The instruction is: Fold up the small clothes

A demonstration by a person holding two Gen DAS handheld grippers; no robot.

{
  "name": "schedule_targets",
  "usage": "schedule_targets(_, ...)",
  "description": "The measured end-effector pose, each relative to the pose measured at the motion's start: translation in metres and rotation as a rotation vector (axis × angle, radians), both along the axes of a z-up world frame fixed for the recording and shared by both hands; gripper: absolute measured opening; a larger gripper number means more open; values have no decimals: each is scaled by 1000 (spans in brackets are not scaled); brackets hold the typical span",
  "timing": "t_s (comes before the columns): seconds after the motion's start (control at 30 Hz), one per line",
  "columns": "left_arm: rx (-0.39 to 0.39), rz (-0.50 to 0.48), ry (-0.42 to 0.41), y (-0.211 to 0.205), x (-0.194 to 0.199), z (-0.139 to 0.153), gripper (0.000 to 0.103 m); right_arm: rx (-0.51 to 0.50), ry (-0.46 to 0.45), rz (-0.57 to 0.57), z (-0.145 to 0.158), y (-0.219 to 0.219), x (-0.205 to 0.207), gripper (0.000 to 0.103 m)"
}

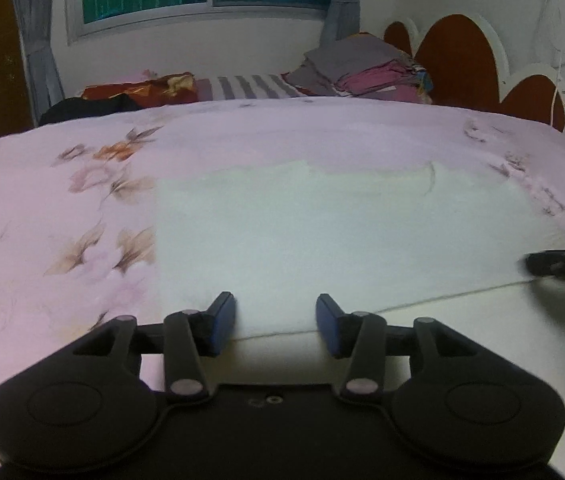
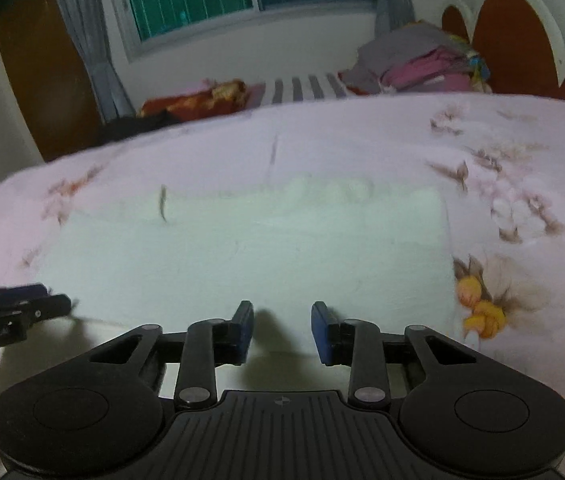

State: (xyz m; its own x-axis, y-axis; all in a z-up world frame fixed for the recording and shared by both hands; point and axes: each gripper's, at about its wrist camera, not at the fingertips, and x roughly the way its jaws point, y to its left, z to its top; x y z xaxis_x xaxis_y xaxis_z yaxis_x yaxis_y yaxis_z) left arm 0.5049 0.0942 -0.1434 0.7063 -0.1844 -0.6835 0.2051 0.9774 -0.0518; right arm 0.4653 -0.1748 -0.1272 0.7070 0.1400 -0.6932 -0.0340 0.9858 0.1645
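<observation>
Black linkages of the left gripper point(image 1: 276, 322) fill the near edge, fingers point(image 1: 222, 320) spread wide with nothing held. Right under and ahead of them, a pale folded cloth point(image 1: 322, 232) is laid flat on the pink floral bed point(image 1: 42, 208). Over to the right, the right gripper point(image 2: 282, 326) is parked above the same cloth's near edge, its fingers also parted and empty. Folded clothes point(image 1: 362, 68) are stacked far beyond the fingertips.

The garment point(image 1: 322, 232) is lying on the bed point(image 1: 62, 200); the clothes stack point(image 1: 358, 68) is sitting behind it at one o'clock.
</observation>
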Motion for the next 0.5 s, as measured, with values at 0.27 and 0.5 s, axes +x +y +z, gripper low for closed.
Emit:
schedule_targets(0.27, -16, -54, 12, 1, 14, 15, 53, 48, -28, -155, 6, -56, -5, 4)
schedule_targets(0.5, -76, -2, 60, 19, 97, 3, 60, -1, 4, -144, -8, -66, 55, 4)
